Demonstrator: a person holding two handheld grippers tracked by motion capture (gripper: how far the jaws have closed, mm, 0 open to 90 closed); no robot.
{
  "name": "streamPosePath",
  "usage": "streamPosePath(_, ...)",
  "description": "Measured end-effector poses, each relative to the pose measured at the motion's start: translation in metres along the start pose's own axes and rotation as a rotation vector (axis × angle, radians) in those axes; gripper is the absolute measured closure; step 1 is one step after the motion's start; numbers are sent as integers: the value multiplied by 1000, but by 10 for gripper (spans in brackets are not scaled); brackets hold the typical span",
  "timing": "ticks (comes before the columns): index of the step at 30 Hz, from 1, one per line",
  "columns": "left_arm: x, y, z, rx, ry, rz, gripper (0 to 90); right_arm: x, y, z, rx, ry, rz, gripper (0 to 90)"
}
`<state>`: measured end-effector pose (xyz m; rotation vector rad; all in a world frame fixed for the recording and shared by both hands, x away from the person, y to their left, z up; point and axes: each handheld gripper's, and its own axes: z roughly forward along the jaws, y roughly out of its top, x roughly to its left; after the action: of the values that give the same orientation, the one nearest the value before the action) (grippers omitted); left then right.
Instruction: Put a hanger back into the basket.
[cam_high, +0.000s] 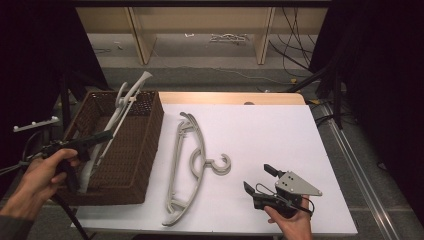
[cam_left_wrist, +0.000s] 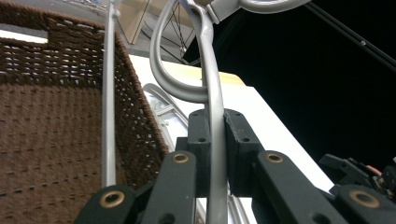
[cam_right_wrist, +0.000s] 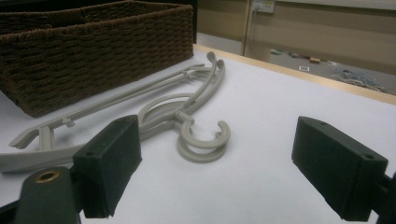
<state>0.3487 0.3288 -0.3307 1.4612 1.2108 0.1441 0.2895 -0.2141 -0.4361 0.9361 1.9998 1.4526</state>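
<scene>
Hanger (cam_left_wrist: 212, 107) clamped in the left tool (cam_high: 97, 138) over the wicker basket (cam_high: 145, 150).
Nearest, the right tool (cam_high: 260, 179) is held with jaws wide apart and empty above the white desk (cam_high: 280, 135). Two stacked hangers (cam_high: 192, 165) are laid just beyond. Farther off, the gripped hanger is leaned out over the basket's far rim.

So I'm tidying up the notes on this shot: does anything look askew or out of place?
Yes. The hanger clamped in the left gripper stands tilted in the wicker basket, its far end poking out above the back rim rather than lying flat inside. The hangers on the table lie flat, stacked together. The right gripper is open.
</scene>
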Motion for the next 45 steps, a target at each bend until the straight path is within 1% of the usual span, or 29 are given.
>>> streamPosePath(1, 3, 0, -1, 1, -6, 0, 817, 0, 0, 0, 0, -1, -1, 166)
streamPosePath(2, 6, 1, -3, 5, -6, 5, 817, 0, -1, 2, -21, 5, 8, 166)
streamPosePath(3, 6, 1, -3, 5, -6, 5, 817, 0, -1, 2, -21, 5, 8, 166)
streamPosePath(4, 10, 2, -5, 8, -7, 10, 817, 0, 0, -1, 10, -6, -1, 166)
streamPosePath(5, 14, 2, -6, 6, -6, 10, 817, 0, 0, 1, -7, -3, 4, 167)
streamPosePath(6, 16, 2, -7, 6, -7, 13, 817, 0, 0, 0, 1, -6, 0, 166)
streamPosePath(7, 19, 2, -8, 8, -8, 28, 817, 0, 0, 0, 9, -6, -1, 167)
streamPosePath(8, 20, 2, -8, 2, -10, 26, 817, 0, 0, 0, 6, -6, 0, 166)
streamPosePath(9, 22, 2, -10, 11, -11, 40, 817, 0, -1, 2, -10, 6, 8, 166)
streamPosePath(10, 24, 2, -11, 19, -13, 57, 817, 0, 0, 1, -3, 10, 6, 166)
streamPosePath(11, 24, 2, -11, 19, -13, 57, 817, 0, 0, 1, -3, 10, 6, 166)
streamPosePath(12, 27, 2, -13, 30, -22, 68, 817, 0, 0, 1, -5, -6, -1, 166)
streamPosePath(14, 29, 2, -14, 35, -24, 74, 817, 0, -1, 1, -3, -6, 4, 166)
streamPosePath(15, 32, 3, -16, 43, -23, 86, 817, 0, -1, 1, -4, -7, 2, 166)
streamPosePath(16, 32, 3, -16, 43, -23, 86, 817, 0, -1, 1, -4, -7, 2, 166)
streamPosePath(17, 35, 4, -17, 49, -23, 96, 817, 0, 0, 1, 1, -3, 0, 167)
streamPosePath(18, 38, 5, -18, 55, -28, 105, 818, 0, -1, 2, -7, 0, 4, 166)
streamPosePath(21, 42, 9, -20, 72, -50, 118, 817, 0, -1, 2, 2, -5, 3, 166)
streamPosePath(22, 42, 9, -20, 72, -50, 118, 817, 0, -1, 2, 2, -5, 3, 166)
streamPosePath(24, 46, 12, -22, 87, -58, 131, 817, 0, -1, 2, -1, -8, 4, 167)
streamPosePath(25, 46, 12, -22, 87, -58, 131, 817, 0, -1, 2, -1, -8, 4, 167)
streamPosePath(26, 49, 13, -23, 94, -41, 131, 817, -1, -1, 2, -3, -11, 2, 166)
streamPosePath(27, 51, 13, -23, 95, -36, 126, 817, -1, -1, 2, -3, -11, 2, 166)
streamPosePath(31, 58, 12, -25, 109, -24, 127, 817, -1, -1, 2, -1, -9, 2, 166)
streamPosePath(35, 62, 12, -25, 136, -17, 154, 817, -1, -1, 2, 3, -7, 2, 167)
streamPosePath(37, 65, 12, -25, 147, -21, 162, 817, -1, -1, 2, 1, -10, 2, 166)
streamPosePath(40, 67, 12, -26, 164, -23, 186, 817, -1, -1, 2, 5, -7, 2, 166)
streamPosePath(41, 68, 12, -26, 170, -24, 192, 817, 0, -1, 4, -8, 3, 11, 166)
streamPosePath(45, 68, 9, -27, 177, -30, 205, 816, -1, -1, 4, -11, 3, 10, 166)
